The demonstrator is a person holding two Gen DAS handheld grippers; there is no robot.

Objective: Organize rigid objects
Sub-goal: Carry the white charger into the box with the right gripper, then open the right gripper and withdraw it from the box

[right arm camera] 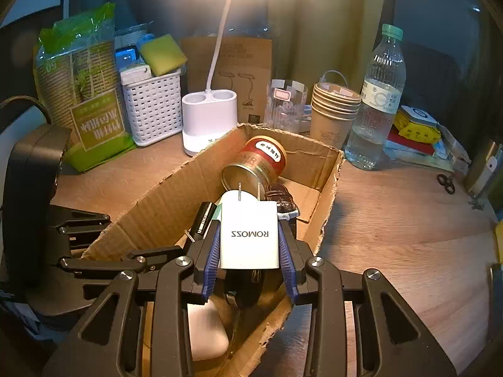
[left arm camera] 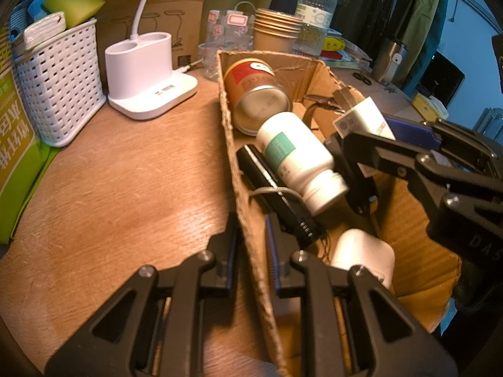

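The right gripper (right arm camera: 248, 251) gripped a white wall charger (right arm camera: 250, 235) between its blue pads, prongs pointing away from the camera, and held it above the open cardboard box (right arm camera: 163, 194) on the wooden table (right arm camera: 393, 220). The left gripper (left arm camera: 251, 245) was clenched on the box's near wall, one finger outside and one inside. The box was already crowded: a red and gold tin can (left arm camera: 257, 91) lay on its side at the far end, a white pill bottle (left arm camera: 298, 160) leaned against it, a black bar-shaped device (left arm camera: 276, 194) with a cord ran along the left wall, a white rounded case (left arm camera: 364, 251) sat at the near end, and a dark watch (right arm camera: 281, 198) lay just beyond the charger. Around the box stood a white lamp base (left arm camera: 147, 72), a white woven basket (left arm camera: 59, 84), a clear glass (right arm camera: 284, 105), a stack of paper cups (right arm camera: 333, 110) and a water bottle (right arm camera: 377, 100).
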